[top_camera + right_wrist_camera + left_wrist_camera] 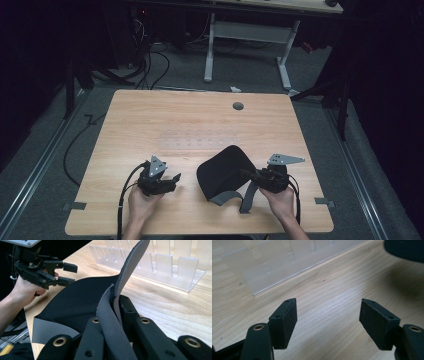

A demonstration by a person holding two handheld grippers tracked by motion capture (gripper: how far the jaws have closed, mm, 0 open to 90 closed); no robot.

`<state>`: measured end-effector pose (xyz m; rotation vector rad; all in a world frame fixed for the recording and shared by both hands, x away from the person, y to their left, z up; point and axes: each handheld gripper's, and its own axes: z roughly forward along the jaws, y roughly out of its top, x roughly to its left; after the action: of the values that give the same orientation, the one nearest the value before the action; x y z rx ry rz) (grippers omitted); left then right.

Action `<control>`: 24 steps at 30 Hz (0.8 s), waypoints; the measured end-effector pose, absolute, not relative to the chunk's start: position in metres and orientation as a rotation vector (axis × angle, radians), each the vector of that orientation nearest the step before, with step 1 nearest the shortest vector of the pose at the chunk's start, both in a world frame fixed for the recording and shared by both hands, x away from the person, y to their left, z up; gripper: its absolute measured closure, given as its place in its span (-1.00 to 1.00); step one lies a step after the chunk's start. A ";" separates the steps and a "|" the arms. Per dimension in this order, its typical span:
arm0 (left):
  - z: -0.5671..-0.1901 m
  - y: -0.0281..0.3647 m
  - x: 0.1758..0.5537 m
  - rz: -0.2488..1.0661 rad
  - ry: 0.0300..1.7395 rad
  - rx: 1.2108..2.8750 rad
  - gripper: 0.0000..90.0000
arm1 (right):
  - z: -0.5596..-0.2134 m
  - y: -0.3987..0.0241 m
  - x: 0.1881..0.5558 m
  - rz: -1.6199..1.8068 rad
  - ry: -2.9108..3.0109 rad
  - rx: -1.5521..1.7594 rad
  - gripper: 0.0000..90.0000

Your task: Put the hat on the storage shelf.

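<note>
Between right hand-held gripper jaws: grey strap of black pad.

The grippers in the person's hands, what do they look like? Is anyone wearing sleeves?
Both are black. The left gripper has two flat rectangular pads with small screw holes, and brass-coloured rivets in its arms. The right gripper looks alike. Each carries a grey three-cornered plate and trails a black cable. The forearms are bare: no sleeves.
</note>
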<state>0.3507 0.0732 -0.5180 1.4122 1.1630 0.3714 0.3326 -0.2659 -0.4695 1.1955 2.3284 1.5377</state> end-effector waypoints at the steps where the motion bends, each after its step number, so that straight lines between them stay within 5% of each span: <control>1: -0.516 0.072 0.349 0.361 1.151 1.411 -0.32 | -0.468 -0.267 0.333 1.548 2.315 1.196 0.86; 24: -0.489 0.037 0.320 0.258 0.946 1.439 -0.43 | -0.449 -0.263 0.345 1.573 2.300 1.213 0.86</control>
<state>0.3197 0.0371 -0.4886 1.4385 0.9458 0.2576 0.3449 -0.2632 -0.4490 1.2133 2.2997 1.5733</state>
